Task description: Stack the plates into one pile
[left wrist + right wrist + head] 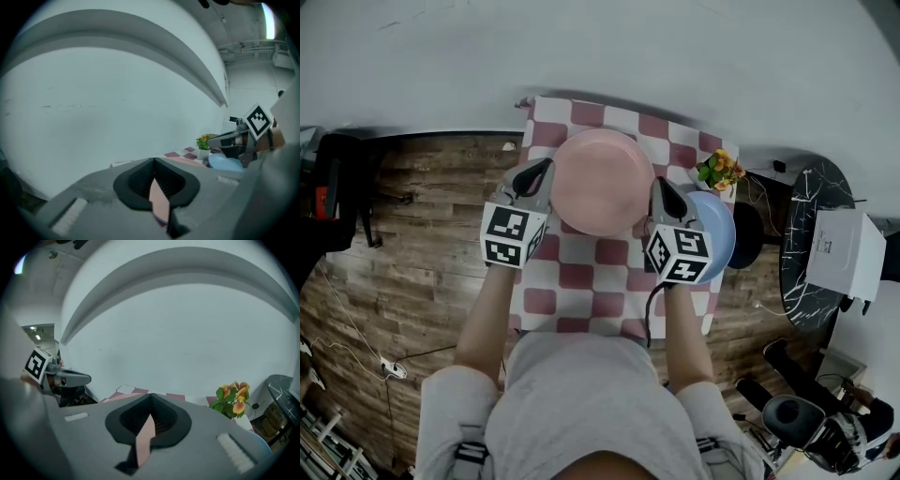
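Since the left gripper (544, 171) and right gripper (661, 187) each clamp an opposite rim, the pink plate (600, 183) hangs level, ready for the blue plate (719, 230).

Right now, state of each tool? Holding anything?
Left tool: closed on the left rim of the pink plate.
Right tool: closed on the same plate's right rim.
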{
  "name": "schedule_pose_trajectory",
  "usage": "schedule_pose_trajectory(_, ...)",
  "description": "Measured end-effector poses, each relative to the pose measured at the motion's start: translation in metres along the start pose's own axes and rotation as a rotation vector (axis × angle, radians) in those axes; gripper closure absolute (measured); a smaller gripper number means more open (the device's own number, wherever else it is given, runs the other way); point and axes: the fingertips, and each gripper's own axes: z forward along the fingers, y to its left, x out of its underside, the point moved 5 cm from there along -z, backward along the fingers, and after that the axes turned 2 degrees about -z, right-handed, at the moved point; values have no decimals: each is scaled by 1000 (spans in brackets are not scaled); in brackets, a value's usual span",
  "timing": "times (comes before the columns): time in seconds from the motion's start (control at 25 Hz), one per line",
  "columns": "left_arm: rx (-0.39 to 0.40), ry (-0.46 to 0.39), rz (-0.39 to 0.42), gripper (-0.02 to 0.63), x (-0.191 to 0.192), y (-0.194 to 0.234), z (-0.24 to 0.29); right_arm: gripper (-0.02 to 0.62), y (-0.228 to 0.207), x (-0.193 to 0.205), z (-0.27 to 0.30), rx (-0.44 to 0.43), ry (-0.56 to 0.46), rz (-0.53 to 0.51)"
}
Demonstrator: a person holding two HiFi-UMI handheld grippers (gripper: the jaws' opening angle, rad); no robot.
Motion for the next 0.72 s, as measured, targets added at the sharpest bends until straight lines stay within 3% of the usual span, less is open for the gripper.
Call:
schedule_pose_trajectory(0.36,29,-124,34,601,-34,-24,-29,594,3,-39,-63,63,-204,11)
schedule_pose_trajectory(0.72,67,-243,98,601,-65,-48,-52,595,-2,-59,-117,152,-325,-11)
